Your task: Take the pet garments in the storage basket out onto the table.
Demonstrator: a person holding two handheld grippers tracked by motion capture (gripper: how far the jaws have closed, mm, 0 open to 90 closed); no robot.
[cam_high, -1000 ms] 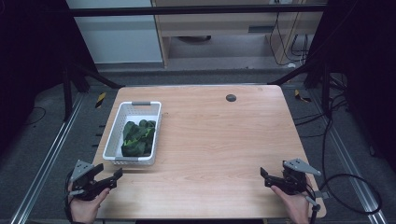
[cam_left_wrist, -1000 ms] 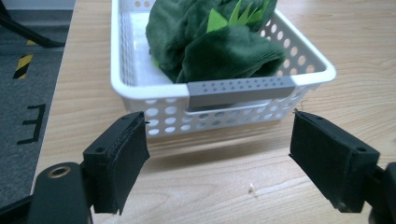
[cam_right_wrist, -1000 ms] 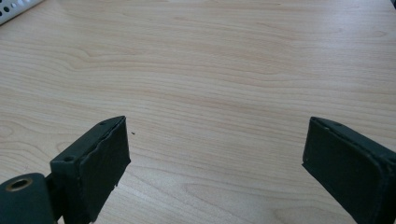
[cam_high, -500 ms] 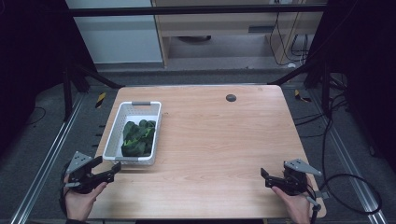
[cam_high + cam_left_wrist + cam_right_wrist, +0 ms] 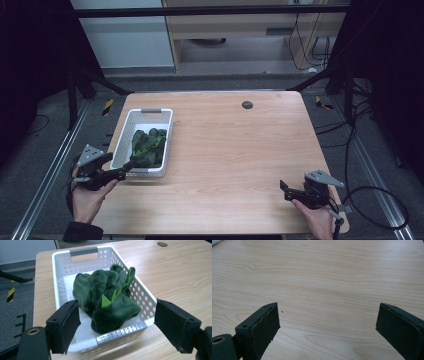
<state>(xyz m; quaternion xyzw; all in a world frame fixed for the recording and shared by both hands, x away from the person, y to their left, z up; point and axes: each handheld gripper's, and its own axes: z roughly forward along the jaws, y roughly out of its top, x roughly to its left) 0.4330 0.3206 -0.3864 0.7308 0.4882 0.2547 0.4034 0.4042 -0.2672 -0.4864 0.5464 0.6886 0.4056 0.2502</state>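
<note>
Over at the near left corner of the table (image 5: pixel 235 150), the left gripper (image 5: pixel 126 169) sits right at the near end of the white basket (image 5: pixel 120 145), its jaws spread wide and holding nothing. Seen from the left gripper view, that gripper (image 5: pixel 117 327) has one jaw on either side of the basket's (image 5: pixel 125 332) near rim, the left one overlapping the rim at its near left corner and the right one just off its near right corner over the wood. Inside the basket lies a dark green plush toy (image 5: pixel 110 300), bunched up, with a few lighter green felt spikes along its top; it fills the near half and middle of the basket and leaves the far end, by the handle slot, bare. From above, the toy (image 5: pixel 148 145) sits the same way, piled towards the near end. Well apart from all this, near the front right corner, the right gripper (image 5: pixel 283 190) rests low in the person's hand, pointing left across the table. Its jaws are also wide apart, with bare wood between them in the right gripper view (image 5: pixel 327 325). A small dark disc (image 5: pixel 247 104) lies near the far edge.
</note>
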